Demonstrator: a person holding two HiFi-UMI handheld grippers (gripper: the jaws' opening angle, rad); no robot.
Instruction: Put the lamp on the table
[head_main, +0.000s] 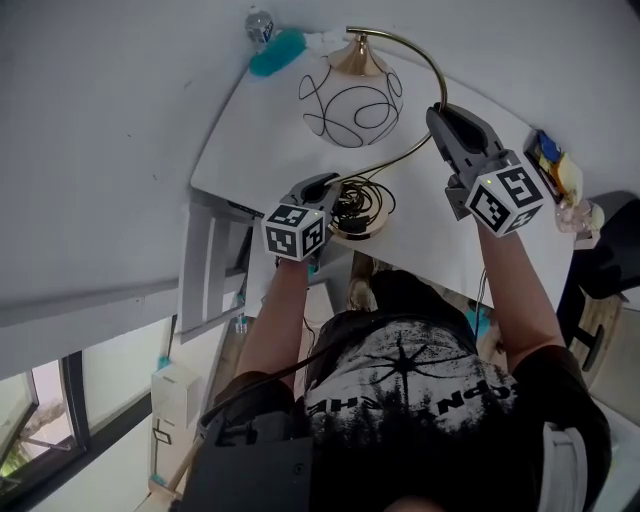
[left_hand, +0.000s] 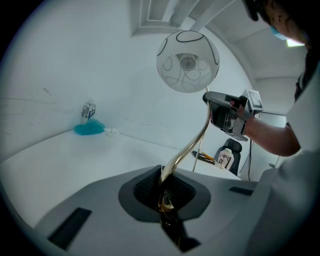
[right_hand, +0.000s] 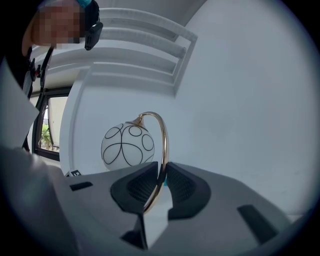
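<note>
The lamp has a white globe shade (head_main: 350, 100) with black loops, a curved brass stem (head_main: 425, 55) and a brass base (head_main: 357, 222) with coiled black cord. The base is over the white table (head_main: 250, 150) near its front edge; whether it rests there I cannot tell. My left gripper (head_main: 325, 186) is shut on the stem just above the base, and the stem (left_hand: 187, 147) rises from its jaws (left_hand: 167, 187) toward the globe (left_hand: 187, 60). Higher up the arc, my right gripper (head_main: 437, 112) is shut on the stem (right_hand: 165, 145), with the globe (right_hand: 128, 146) beyond it.
A teal cloth (head_main: 275, 52) and a small bottle (head_main: 259, 24) sit at the table's far corner by the wall. Small items (head_main: 555, 170) lie at the table's right end, beside a black chair (head_main: 610, 260). A window (head_main: 40, 420) is at lower left.
</note>
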